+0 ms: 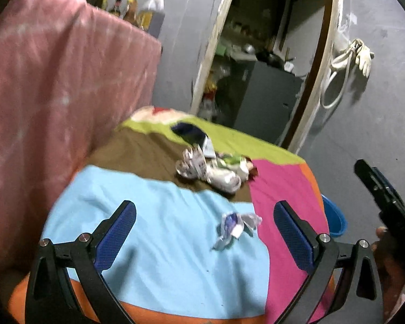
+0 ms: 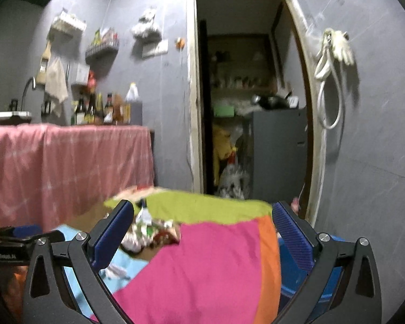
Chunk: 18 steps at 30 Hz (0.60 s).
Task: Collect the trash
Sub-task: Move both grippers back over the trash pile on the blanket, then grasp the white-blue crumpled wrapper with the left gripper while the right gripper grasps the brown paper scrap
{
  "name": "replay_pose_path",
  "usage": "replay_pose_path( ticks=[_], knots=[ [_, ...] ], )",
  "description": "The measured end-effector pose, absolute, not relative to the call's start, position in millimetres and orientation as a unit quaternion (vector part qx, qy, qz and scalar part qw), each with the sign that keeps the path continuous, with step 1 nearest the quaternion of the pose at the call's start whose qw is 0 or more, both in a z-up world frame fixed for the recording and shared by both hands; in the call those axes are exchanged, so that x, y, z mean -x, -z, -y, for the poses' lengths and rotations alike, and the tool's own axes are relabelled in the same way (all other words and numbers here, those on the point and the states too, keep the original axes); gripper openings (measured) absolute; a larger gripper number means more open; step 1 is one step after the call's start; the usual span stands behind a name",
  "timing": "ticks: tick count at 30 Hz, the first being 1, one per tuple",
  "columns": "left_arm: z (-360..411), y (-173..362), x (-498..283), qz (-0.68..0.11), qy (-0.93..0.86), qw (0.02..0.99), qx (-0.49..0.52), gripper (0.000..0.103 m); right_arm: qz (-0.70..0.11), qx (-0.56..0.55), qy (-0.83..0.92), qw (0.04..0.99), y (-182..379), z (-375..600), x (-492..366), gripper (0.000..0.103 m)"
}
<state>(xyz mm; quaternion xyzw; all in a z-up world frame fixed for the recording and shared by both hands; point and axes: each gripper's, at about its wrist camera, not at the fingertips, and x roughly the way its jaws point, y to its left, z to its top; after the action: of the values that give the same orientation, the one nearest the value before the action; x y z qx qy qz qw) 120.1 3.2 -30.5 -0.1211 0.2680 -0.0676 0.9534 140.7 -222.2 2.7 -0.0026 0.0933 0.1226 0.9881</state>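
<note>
A small crumpled white and blue wrapper [image 1: 236,226] lies on the light-blue patch of the patchwork cloth [image 1: 154,243]. A pile of crumpled paper and wrappers [image 1: 213,168] lies farther back on the brown patch, and shows in the right wrist view [image 2: 145,232]. My left gripper [image 1: 205,232] is open, its blue pads either side of the small wrapper, just short of it. My right gripper [image 2: 202,232] is open and empty above the pink patch [image 2: 202,270]; it also shows at the right edge of the left wrist view [image 1: 383,194].
A blue bin [image 1: 334,220] stands beside the table's right edge, also seen in the right wrist view [image 2: 297,270]. A pink-draped counter [image 2: 67,162] with bottles [image 2: 105,108] stands to the left. An open doorway [image 2: 251,94] is behind the table.
</note>
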Motion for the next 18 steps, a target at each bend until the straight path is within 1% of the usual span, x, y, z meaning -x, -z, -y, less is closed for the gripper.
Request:
replay_pose_path(
  ticks=[2, 4, 6, 7, 9, 10, 12, 13, 15, 16, 18],
  knots=[
    [1, 36, -126, -0.284, 0.08, 0.948, 0.12, 0.099, -0.107, 0.006, -0.127, 0.986, 5, 221, -145, 0.103],
    [4, 40, -131, -0.299, 0.09, 0.942, 0.12, 0.093, -0.119, 0.009, -0.131, 0.984, 10, 221, -152, 0.103],
    [9, 46, -139, -0.32, 0.104, 0.934, 0.121, 0.081, -0.133, 0.009, -0.14, 0.981, 15, 220, -159, 0.099],
    [11, 49, -143, -0.331, 0.11, 0.929, 0.123, 0.077, -0.14, 0.011, -0.143, 0.98, 17, 219, -162, 0.099],
    [14, 54, -150, -0.349, 0.119, 0.921, 0.127, 0.066, -0.154, 0.013, -0.151, 0.976, 23, 217, -169, 0.096],
    [16, 56, -152, -0.357, 0.122, 0.917, 0.129, 0.063, -0.16, 0.014, -0.155, 0.975, 25, 217, -173, 0.095],
    [18, 62, -159, -0.377, 0.127, 0.908, 0.13, 0.051, -0.177, 0.017, -0.165, 0.97, 31, 215, -181, 0.089],
    [19, 64, -161, -0.382, 0.128, 0.906, 0.129, 0.048, -0.186, 0.018, -0.17, 0.968, 33, 215, -186, 0.087],
    [21, 66, -165, -0.389, 0.125, 0.904, 0.124, 0.039, -0.197, 0.02, -0.178, 0.964, 35, 213, -193, 0.087],
    [21, 66, -167, -0.39, 0.127, 0.903, 0.124, 0.036, -0.204, 0.022, -0.183, 0.961, 37, 211, -198, 0.086],
    [21, 67, -171, -0.393, 0.128, 0.902, 0.124, 0.028, -0.222, 0.028, -0.191, 0.956, 39, 207, -208, 0.082]
  ],
)
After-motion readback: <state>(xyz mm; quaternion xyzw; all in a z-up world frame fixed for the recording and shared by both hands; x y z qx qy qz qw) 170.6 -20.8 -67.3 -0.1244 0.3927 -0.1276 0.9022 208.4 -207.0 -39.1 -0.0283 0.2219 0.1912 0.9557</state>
